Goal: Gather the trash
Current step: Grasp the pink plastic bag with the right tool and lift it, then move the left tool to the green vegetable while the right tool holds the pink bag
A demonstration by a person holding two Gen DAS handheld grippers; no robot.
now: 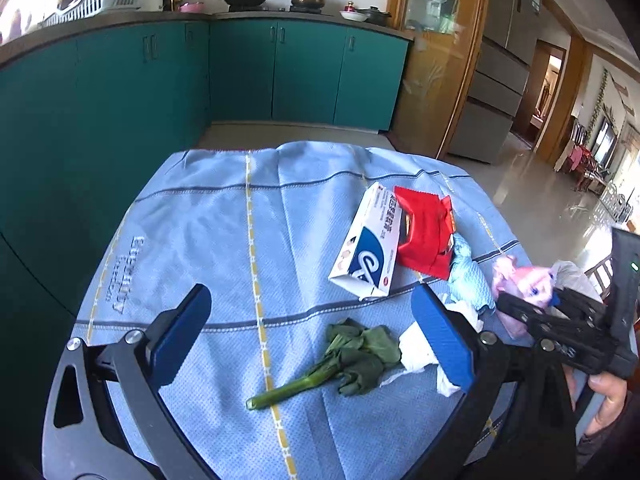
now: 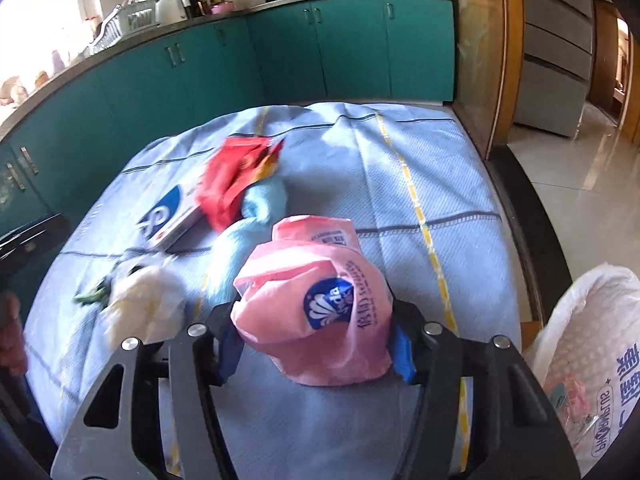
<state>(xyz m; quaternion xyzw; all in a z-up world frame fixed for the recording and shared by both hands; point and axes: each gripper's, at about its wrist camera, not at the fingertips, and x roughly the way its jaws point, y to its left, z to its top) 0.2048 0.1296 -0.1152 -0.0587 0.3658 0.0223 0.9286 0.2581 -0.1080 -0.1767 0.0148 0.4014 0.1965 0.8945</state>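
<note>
- Right gripper (image 2: 316,350), bottom centre of the right wrist view: jaws closed about a crumpled pink plastic tissue wrapper (image 2: 316,300) with a blue round logo; its vertical print is unreadable.
- Left gripper (image 1: 312,344), lower centre of the left wrist view: jaws wide, nothing between the pads; a wilted green vegetable stalk (image 1: 340,360) lies just beyond on the light blue checked tablecloth (image 1: 200,220).
- Remaining trash, centre right: white-and-blue cardboard box (image 1: 366,246), red foil wrapper (image 1: 426,236), crumpled white tissue (image 1: 420,354).
- White plastic bag (image 2: 588,360), lower right, reads roughly "SUPMARKET".
- Risk: the slick, springy wrapper, apparently pinched only at its base, may slip out during transfer; the tablecloth may snag.
</note>
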